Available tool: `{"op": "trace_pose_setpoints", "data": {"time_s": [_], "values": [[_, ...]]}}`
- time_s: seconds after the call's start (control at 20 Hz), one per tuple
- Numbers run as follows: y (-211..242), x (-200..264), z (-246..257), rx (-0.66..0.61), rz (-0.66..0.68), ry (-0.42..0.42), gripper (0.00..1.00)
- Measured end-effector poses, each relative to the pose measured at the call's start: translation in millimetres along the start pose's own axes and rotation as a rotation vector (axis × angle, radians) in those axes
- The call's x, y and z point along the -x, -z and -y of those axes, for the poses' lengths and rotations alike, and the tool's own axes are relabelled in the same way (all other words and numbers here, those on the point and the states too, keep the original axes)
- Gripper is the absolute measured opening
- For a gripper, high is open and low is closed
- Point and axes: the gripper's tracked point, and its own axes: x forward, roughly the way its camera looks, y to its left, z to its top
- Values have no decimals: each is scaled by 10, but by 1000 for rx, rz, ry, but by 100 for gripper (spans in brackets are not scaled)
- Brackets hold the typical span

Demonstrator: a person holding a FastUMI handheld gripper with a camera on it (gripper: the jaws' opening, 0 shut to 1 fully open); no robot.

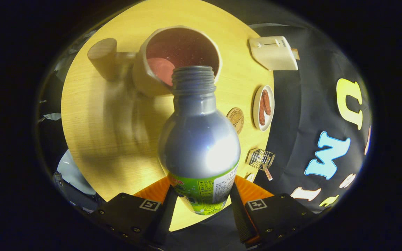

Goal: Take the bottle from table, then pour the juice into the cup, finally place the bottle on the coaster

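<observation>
Bottle held tipped over the cup

The gripper [201, 205], low in the frame, had both fingers pressed on the labelled base of the bottle [198, 146]. Its long axis ran up the frame centre, uncapped mouth pointing away at the rim of the cup [180, 52] on the wooden table [92, 115]. The coaster [235, 119] lay right of the bottle.

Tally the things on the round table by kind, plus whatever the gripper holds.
Bottle, clamped between the gripper fingers: 1
Cup: 1
Coaster: 1
Plate of sausages: 1
White box: 1
Small wire rack: 1
Total: 6
</observation>
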Motion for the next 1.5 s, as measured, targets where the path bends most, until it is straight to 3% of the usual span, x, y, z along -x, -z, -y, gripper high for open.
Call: {"op": "trace_pose_setpoints", "data": {"time_s": [0.85,1.5], "values": [[131,145,129,107,-174,-85,75],[78,197,287,207,-238,-89,75]]}}
